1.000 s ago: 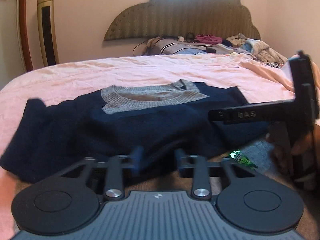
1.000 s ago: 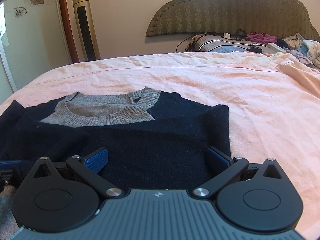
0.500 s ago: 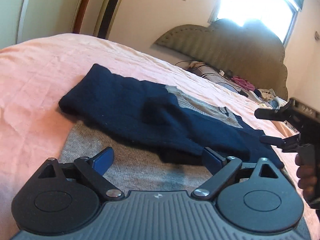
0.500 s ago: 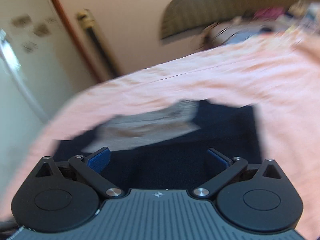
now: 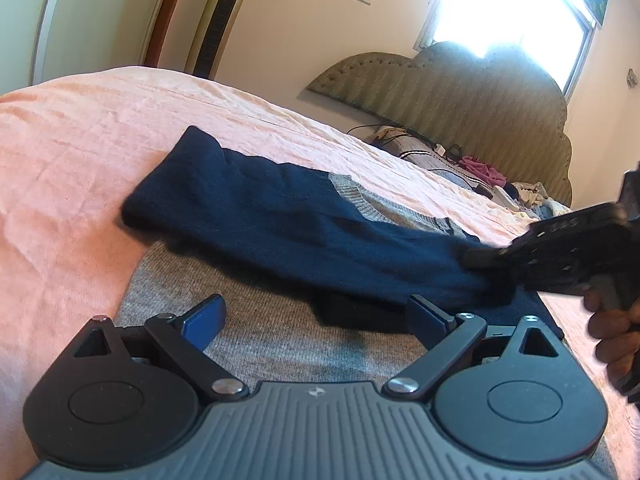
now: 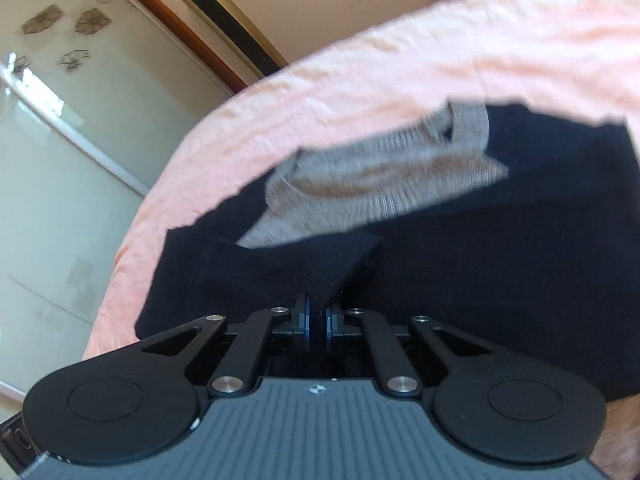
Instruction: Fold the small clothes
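A navy blue sweater (image 5: 304,232) with a grey ribbed collar (image 5: 400,212) lies on the pink bed sheet (image 5: 80,140); its grey hem band (image 5: 248,328) is nearest me. My left gripper (image 5: 316,318) is open and empty just above that grey band. My right gripper (image 6: 318,320) is shut on a fold of the navy sweater (image 6: 332,276), pinched between the blue pads. The right gripper also shows in the left wrist view (image 5: 568,248), at the sweater's right side. The grey collar (image 6: 384,176) lies beyond the pinch.
A padded headboard (image 5: 460,92) stands at the far end with a pile of clothes, pillows and cables (image 5: 480,172). A tall gold tower fan (image 5: 220,16) stands by the wall. A sliding glass door (image 6: 48,160) is to the left.
My right gripper has gone from open to shut on the sweater's navy fabric and tilted. My left gripper opened, let go of the sweater, and swung left.
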Demonstrator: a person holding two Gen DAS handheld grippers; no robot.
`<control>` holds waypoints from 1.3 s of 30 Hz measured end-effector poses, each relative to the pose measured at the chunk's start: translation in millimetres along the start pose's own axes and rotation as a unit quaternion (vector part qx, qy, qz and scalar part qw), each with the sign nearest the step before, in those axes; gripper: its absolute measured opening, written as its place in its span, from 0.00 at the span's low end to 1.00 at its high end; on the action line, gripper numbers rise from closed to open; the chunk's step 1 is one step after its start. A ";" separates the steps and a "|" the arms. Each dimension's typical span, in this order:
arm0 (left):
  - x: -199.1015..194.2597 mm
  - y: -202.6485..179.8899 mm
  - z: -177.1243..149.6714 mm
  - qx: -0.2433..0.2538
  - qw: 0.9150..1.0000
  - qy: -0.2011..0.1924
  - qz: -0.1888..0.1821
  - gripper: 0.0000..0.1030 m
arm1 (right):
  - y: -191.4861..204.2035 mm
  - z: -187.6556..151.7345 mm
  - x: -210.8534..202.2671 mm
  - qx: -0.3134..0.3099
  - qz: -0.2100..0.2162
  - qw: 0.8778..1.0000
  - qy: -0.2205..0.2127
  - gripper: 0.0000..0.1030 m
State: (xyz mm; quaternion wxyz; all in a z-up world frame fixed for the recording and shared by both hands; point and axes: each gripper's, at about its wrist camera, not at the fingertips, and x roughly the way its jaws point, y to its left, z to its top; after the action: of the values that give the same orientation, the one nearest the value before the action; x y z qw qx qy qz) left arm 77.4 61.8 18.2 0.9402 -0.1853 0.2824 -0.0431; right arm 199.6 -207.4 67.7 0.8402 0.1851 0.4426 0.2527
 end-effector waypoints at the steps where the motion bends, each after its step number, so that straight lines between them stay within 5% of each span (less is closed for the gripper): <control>1: 0.0 0.2 0.0 0.000 1.000 0.000 0.000 0.94 | -1.5 4.7 -9.2 -0.018 -0.017 1.000 -0.007 0.12; 5: -0.1 0.2 -0.1 -0.002 1.000 -0.001 -0.001 0.95 | -38.1 17.6 -32.2 -0.039 -0.106 0.994 -0.007 0.12; 9: 0.1 -0.2 -0.2 0.000 1.000 0.000 0.000 0.95 | -69.9 10.9 -37.8 -0.008 -0.105 0.994 -0.003 0.15; 11: -0.3 -1.1 0.5 0.004 1.000 0.001 0.003 0.95 | -73.3 5.3 -38.0 0.002 -0.112 0.994 -0.015 0.29; 13: -5.6 -5.1 4.9 0.011 1.000 0.001 0.009 0.95 | -74.8 2.2 -45.0 0.007 -0.117 0.992 -0.045 0.58; 14: -9.0 -7.2 10.6 0.019 1.000 -0.003 -0.001 0.95 | -73.9 1.8 -51.0 0.008 -0.120 0.990 -0.069 0.61; 18: -6.3 -20.1 47.2 0.073 0.996 -0.044 -0.015 0.97 | -87.9 14.0 -55.4 0.042 -0.095 0.992 -0.076 0.61; 23: 57.4 -24.6 74.2 0.106 0.994 0.009 0.032 0.98 | -91.7 17.4 -24.5 0.030 -0.105 0.993 -0.039 0.57; 25: 77.0 -22.4 73.2 0.105 0.993 0.030 0.050 0.98 | -84.0 15.7 -16.0 -0.010 -0.110 0.993 -0.034 0.16; 26: 81.4 -21.8 71.5 0.107 0.992 0.032 0.054 0.98 | -80.9 17.0 -16.7 -0.022 -0.115 0.992 -0.039 0.10; 29: 89.0 -17.2 63.9 0.108 0.992 0.037 0.057 0.98 | -85.2 22.4 -31.2 -0.031 -0.123 0.988 -0.085 0.10; 33: 99.8 -18.6 58.2 0.129 0.987 0.058 0.078 1.00 | -104.4 18.7 -20.6 -0.003 -0.126 0.989 -0.076 0.11; 36: 84.3 -21.2 65.5 0.118 0.989 0.050 0.078 1.00 | -95.3 16.1 -37.8 0.023 -0.123 0.986 -0.107 0.47; 39: 64.6 -31.9 71.6 0.132 0.991 0.010 0.034 1.00 | -66.6 9.7 -49.5 -0.028 -0.119 0.982 -0.142 0.50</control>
State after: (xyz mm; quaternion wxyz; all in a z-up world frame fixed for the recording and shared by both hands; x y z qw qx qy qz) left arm 171.4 43.4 52.1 0.9545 -0.0494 0.2900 -0.0496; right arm 201.3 -290.9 69.5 0.9236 0.1411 0.3301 0.1344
